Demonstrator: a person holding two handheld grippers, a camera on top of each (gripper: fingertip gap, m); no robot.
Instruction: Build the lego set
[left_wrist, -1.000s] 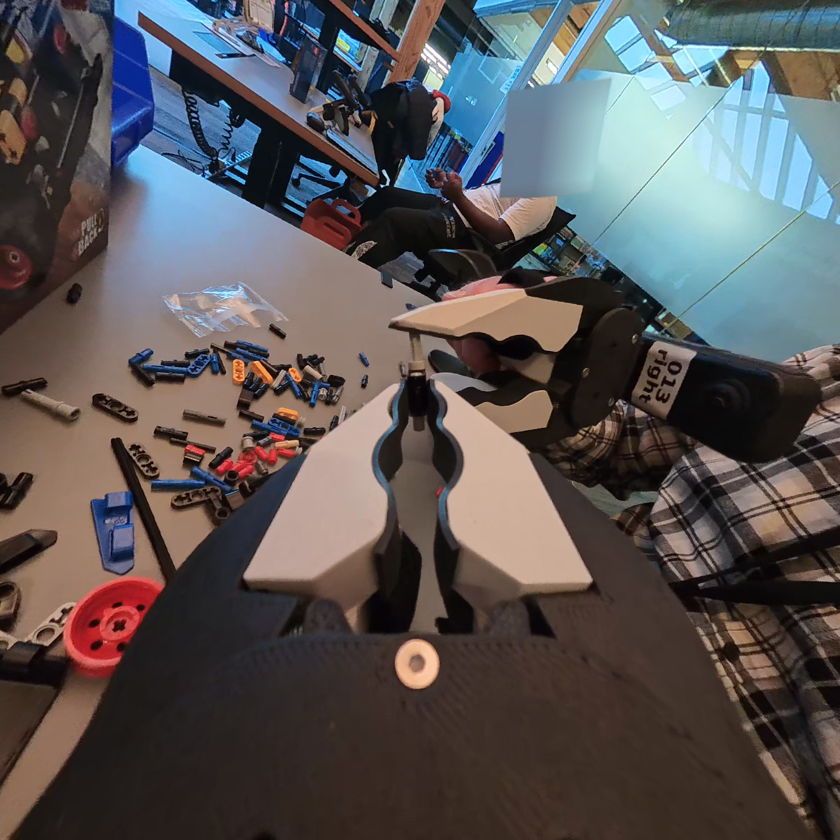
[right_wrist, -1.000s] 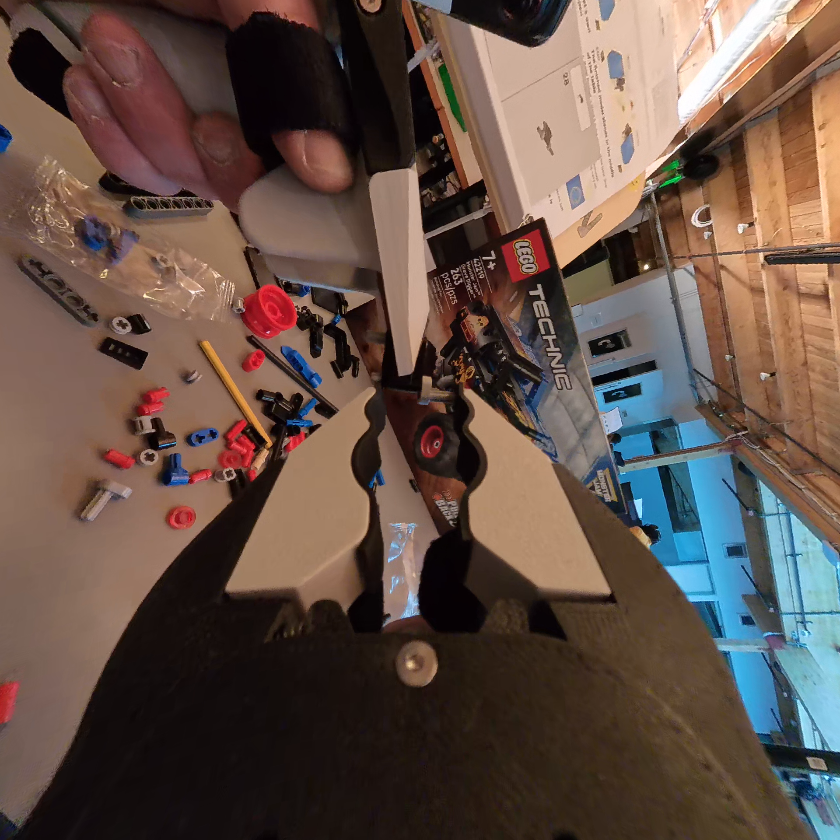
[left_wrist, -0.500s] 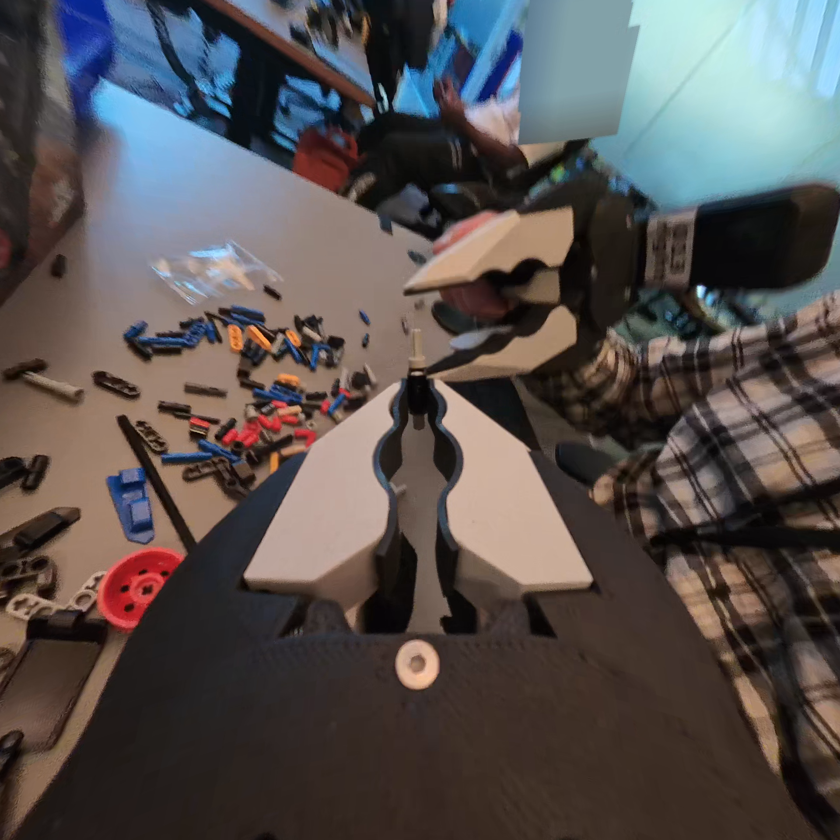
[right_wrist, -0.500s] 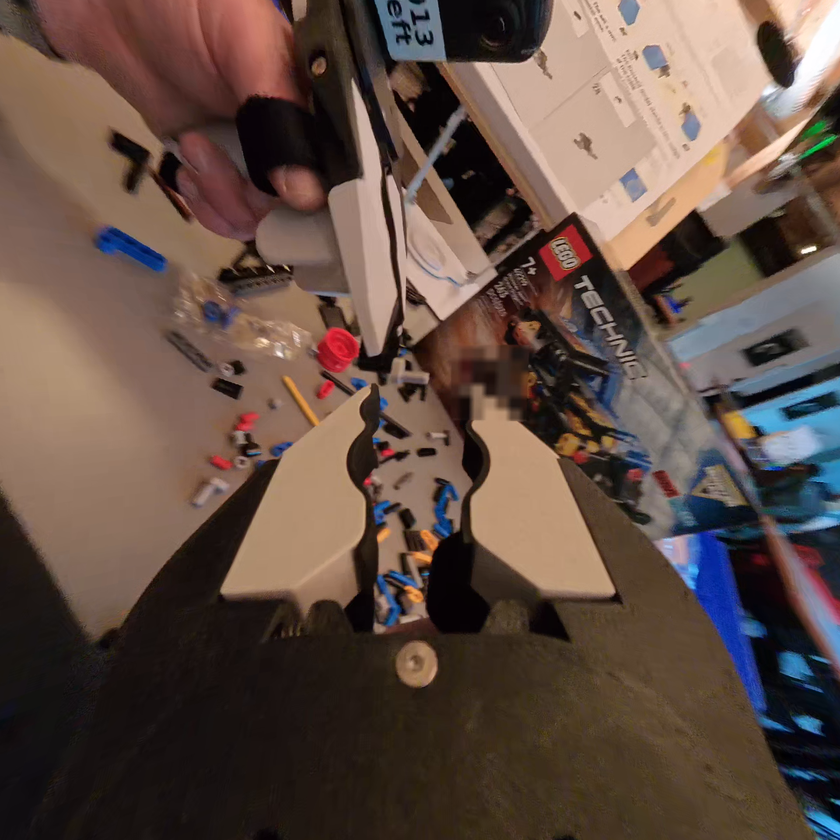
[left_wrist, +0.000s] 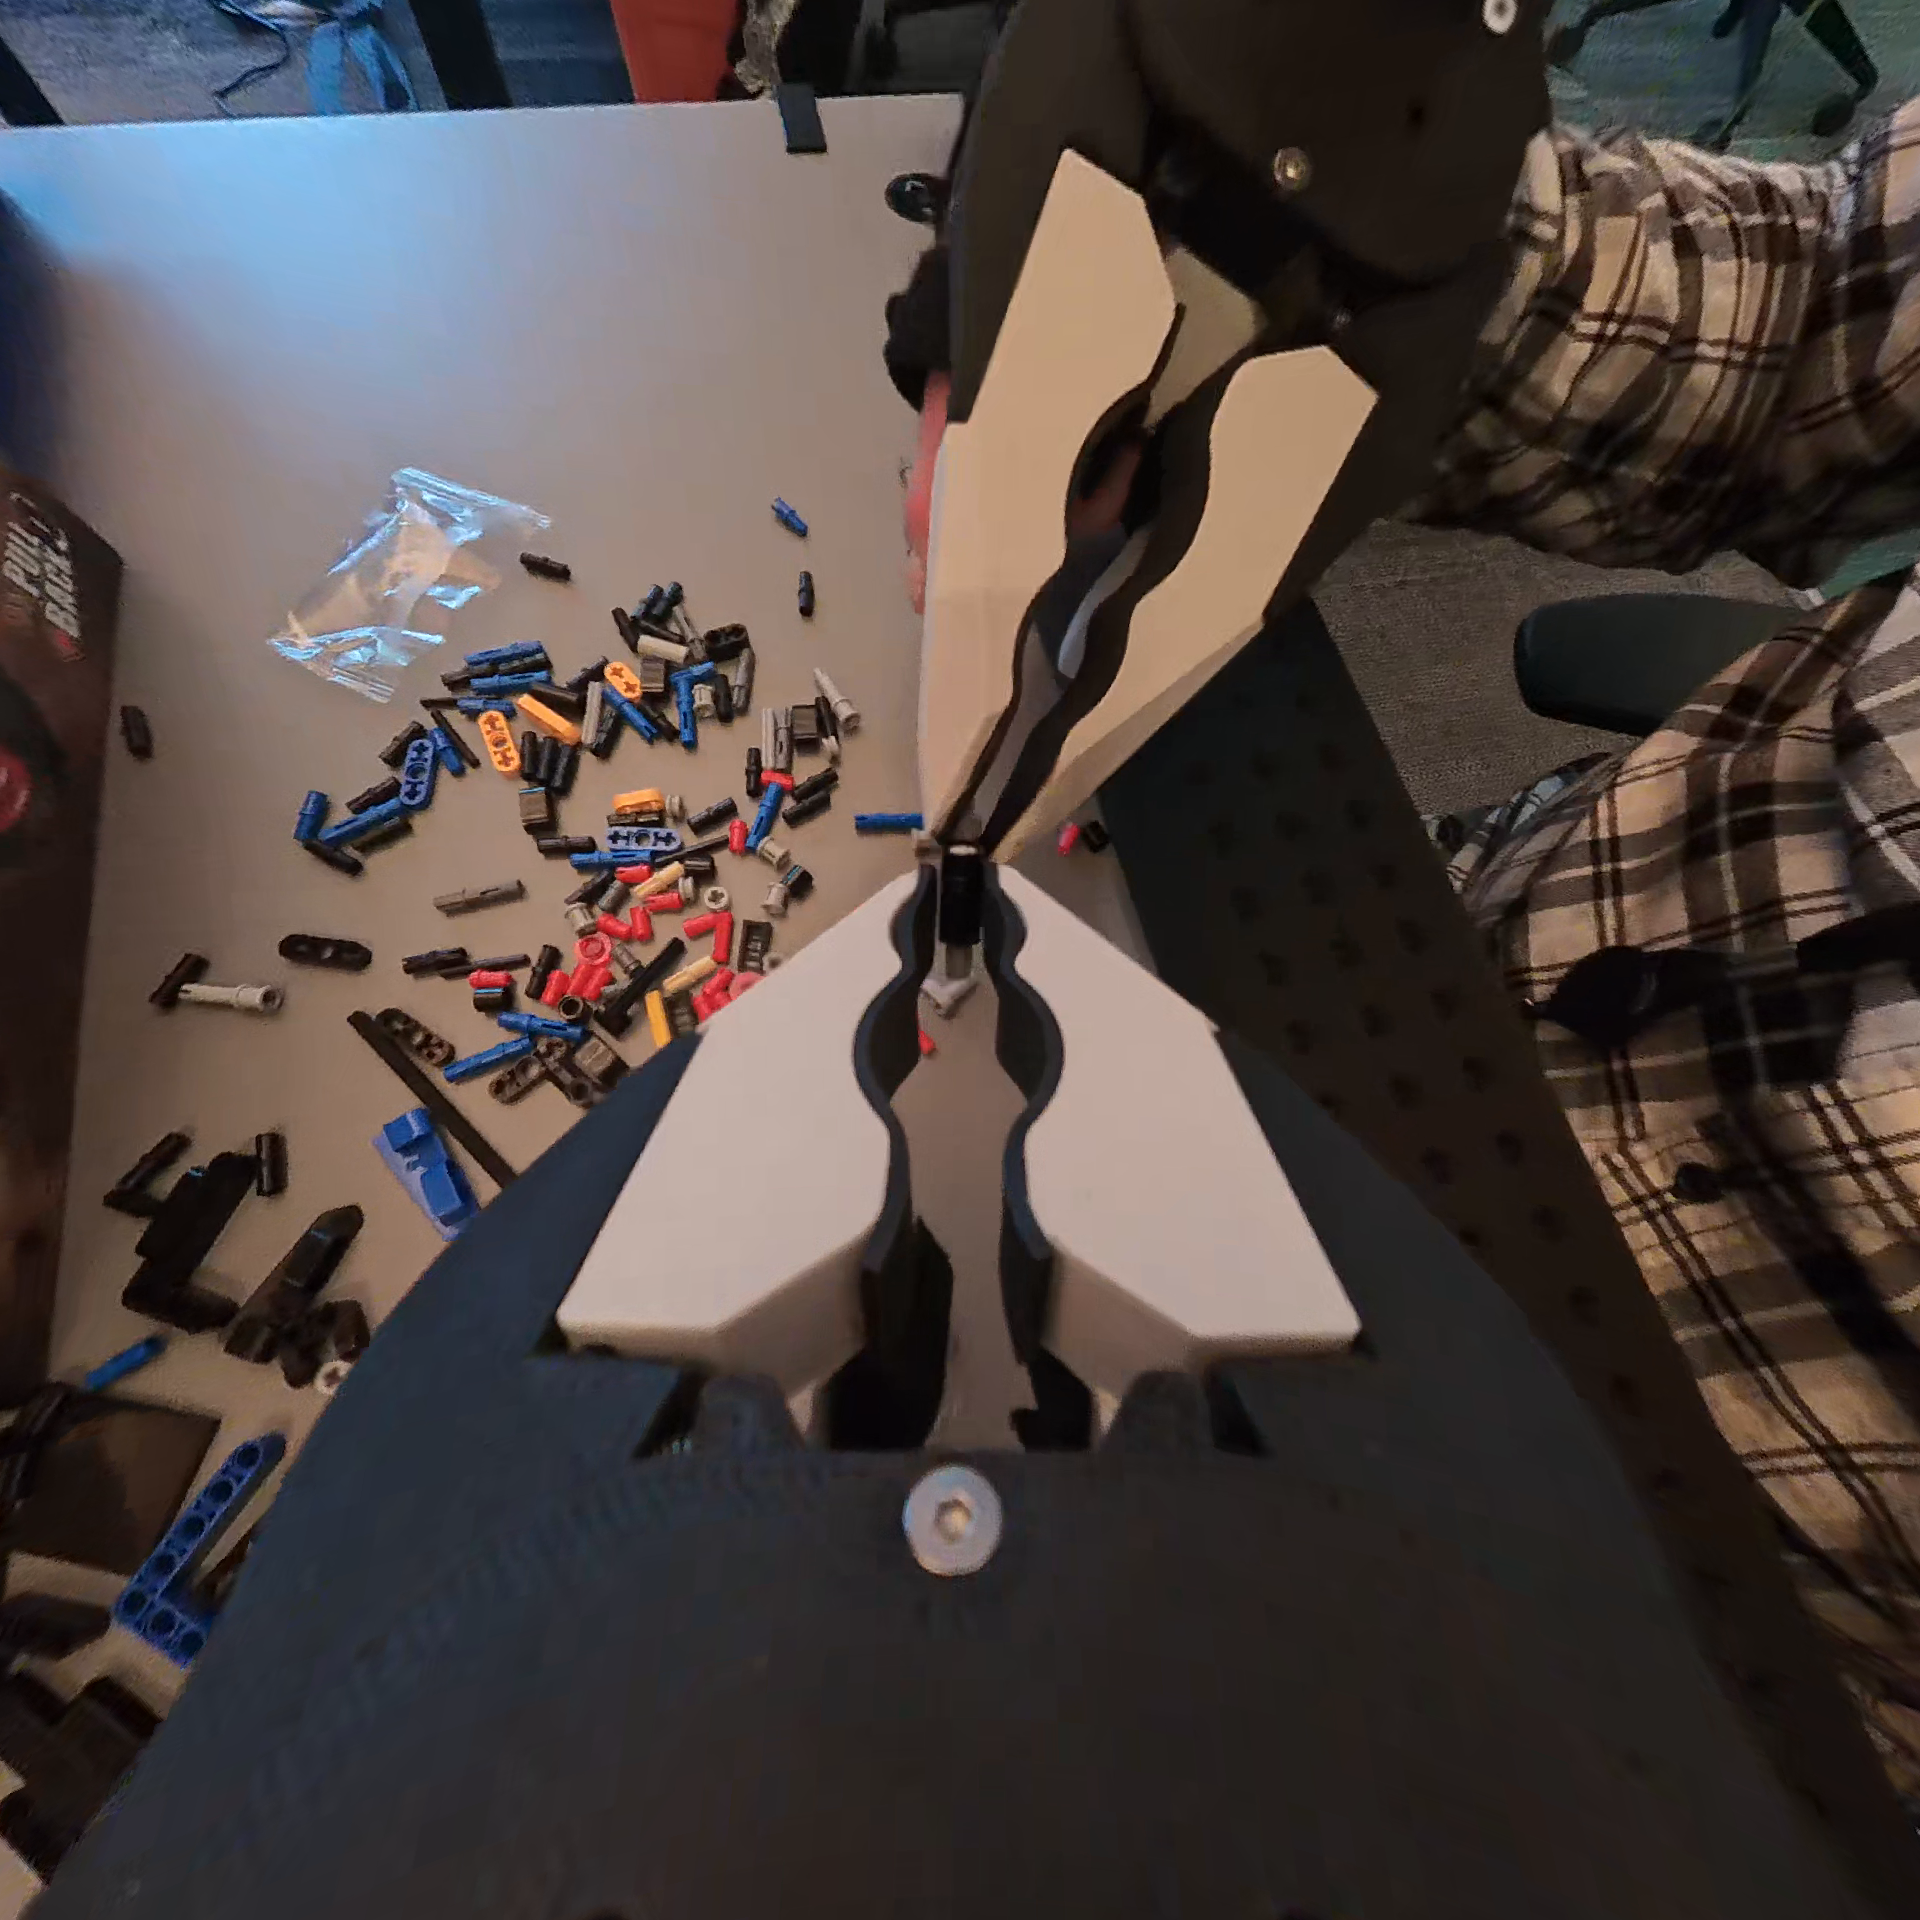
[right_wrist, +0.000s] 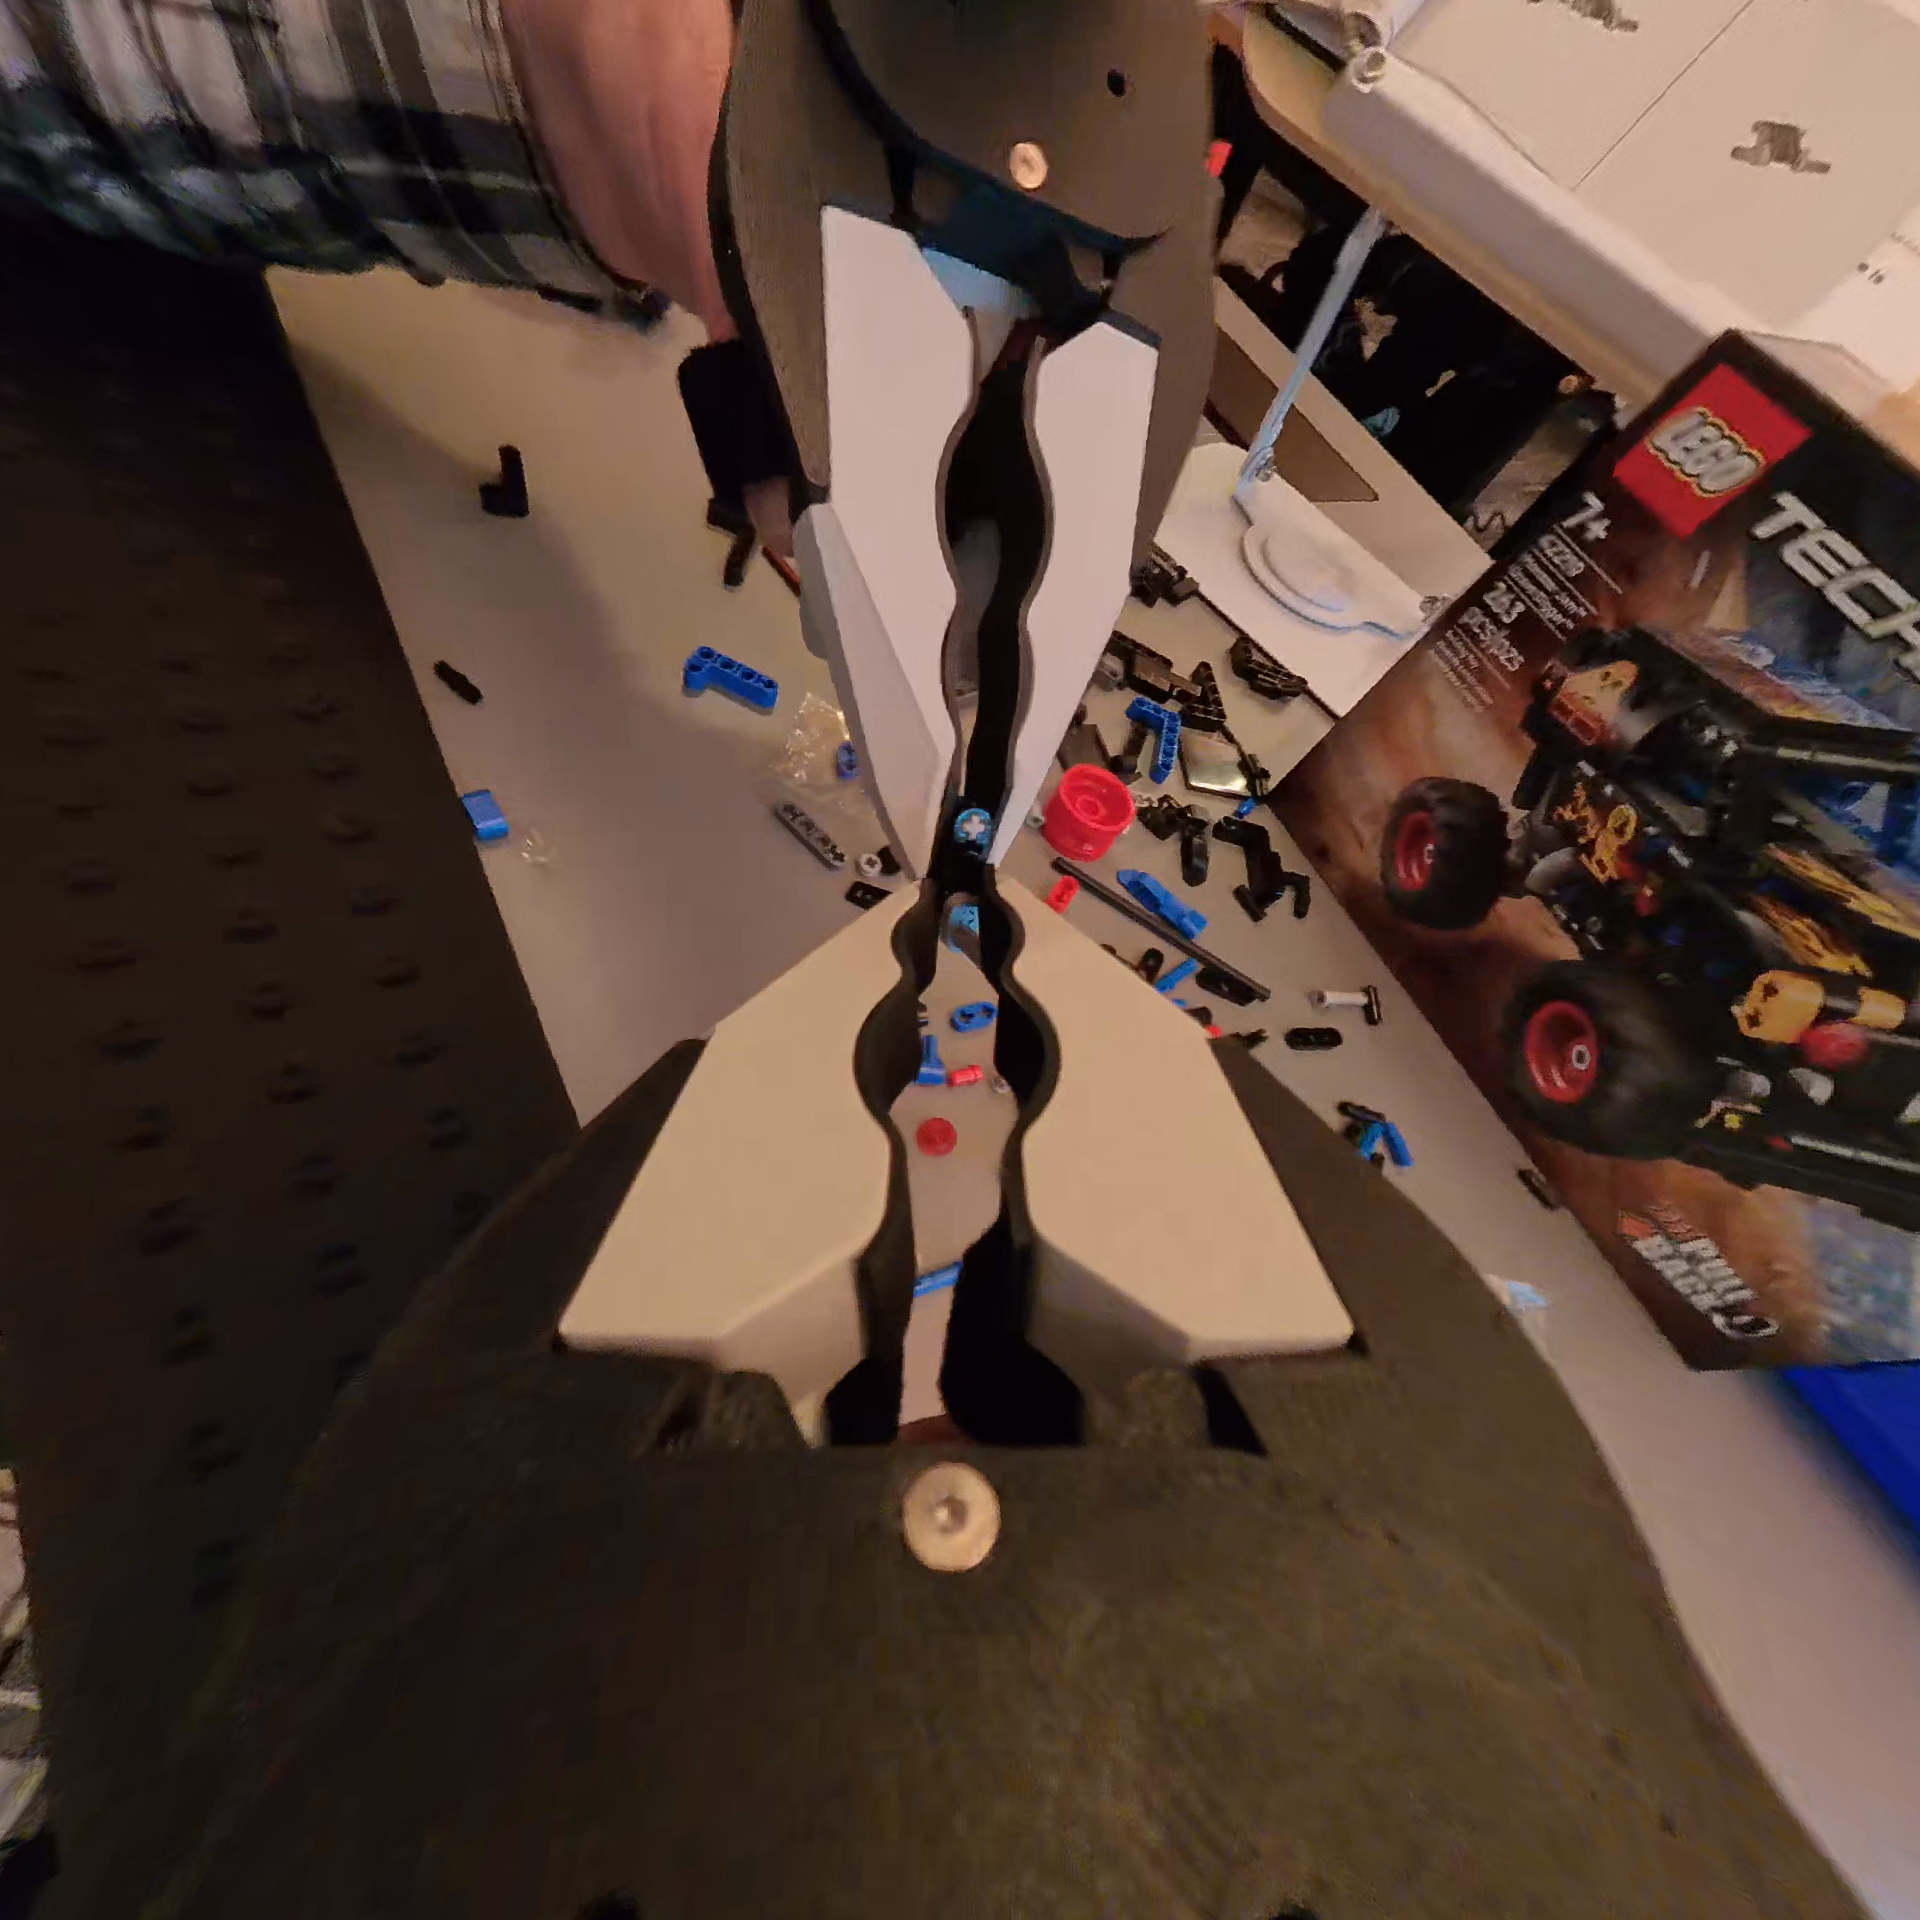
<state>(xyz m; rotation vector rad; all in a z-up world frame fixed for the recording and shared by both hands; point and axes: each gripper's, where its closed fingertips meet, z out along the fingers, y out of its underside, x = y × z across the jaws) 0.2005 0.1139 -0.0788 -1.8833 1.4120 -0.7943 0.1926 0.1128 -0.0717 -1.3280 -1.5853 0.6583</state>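
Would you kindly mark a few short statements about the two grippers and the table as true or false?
1. The left gripper is shut on a small black piece. True.
2. The right gripper is wide open. False: its fingers stand nearly closed around a small blue piece.
3. The two grippers meet tip to tip. True.
4. The red wheel hub sits on the set box. False: it lies on the table beside the box.

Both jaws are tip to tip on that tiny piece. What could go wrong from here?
The black connector sits only at the tips of the left gripper; a push from the right gripper may pop it out. Dropped, it could vanish among the loose parts or off the table.
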